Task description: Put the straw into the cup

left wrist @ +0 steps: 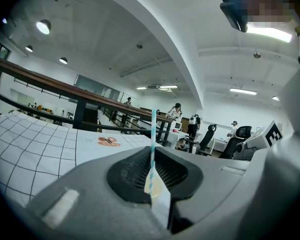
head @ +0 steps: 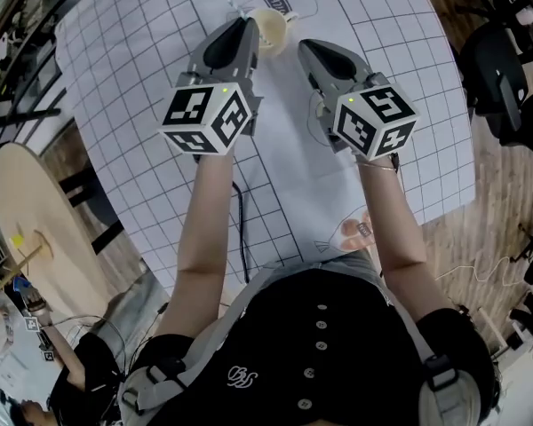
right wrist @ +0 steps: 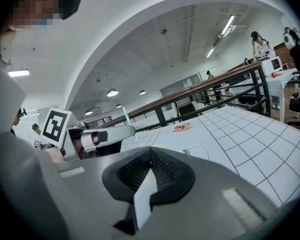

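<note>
In the head view, the left gripper (head: 246,25) lies over the checked table (head: 124,60), its tip just beside the cup (head: 271,27). The right gripper (head: 313,50) sits near the cup's other side.

In the left gripper view, the jaws pinch the striped straw (left wrist: 152,129), which stands upright above them.

In the right gripper view, the jaws are closed together with nothing between them.

The grey left tool (left wrist: 154,156) has its jaws closed on a thin blue-and-white striped straw (left wrist: 152,129), which stands upright. Beyond lies the desk (left wrist: 35,149), covered by a white cloth with a black grid.
</note>
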Motion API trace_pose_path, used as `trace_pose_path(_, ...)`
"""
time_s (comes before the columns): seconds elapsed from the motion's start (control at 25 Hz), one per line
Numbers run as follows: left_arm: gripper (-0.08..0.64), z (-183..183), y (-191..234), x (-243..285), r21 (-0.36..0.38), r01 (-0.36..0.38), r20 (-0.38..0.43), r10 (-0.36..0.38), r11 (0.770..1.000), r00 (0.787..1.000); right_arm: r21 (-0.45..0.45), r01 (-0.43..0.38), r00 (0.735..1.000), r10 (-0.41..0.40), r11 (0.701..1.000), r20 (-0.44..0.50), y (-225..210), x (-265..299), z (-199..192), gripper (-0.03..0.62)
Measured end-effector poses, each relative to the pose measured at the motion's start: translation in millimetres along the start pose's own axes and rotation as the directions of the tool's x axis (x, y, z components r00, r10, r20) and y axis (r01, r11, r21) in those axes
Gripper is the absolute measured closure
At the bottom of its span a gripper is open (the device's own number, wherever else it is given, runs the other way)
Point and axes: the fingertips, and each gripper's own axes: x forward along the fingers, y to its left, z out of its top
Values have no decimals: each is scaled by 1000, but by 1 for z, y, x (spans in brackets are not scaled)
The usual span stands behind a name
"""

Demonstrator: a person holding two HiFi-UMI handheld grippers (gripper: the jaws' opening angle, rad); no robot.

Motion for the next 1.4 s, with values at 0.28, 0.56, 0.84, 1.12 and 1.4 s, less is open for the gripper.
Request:
trace_pose_path(0.28, 532, -22, -2, 5, -13, 24, -68, -25, 1000, 997, 16, 15, 1000, -14, 1000, -23, -9, -3, -13, 592)
trace_pose_path(0.56, 531, -34, 0, 8, -25, 17, -102, -20, 1000, 995, 24, 24, 999, -23, 999, -25, -12, -6, -15, 592)
trace_pose_path(0.84, 531, -35, 1, 9, -17, 15, -111, -17, 1000, 994, 27, 28, 999, -28, 999, -22, -16, -8, -14, 592)
trace_pose_path(1.12, 500, -46, -3, 10, -18, 24, -158, -26, 1000, 987, 35, 21, 1000, -20, 999, -13, -12, -10, -14, 592)
trace_pose_path(1.4, 384, -39, 9, 7, -5, -42, -141, 41, 999, 989, 32, 22, 1000, -22, 999, -4, -11, -13, -11, 592)
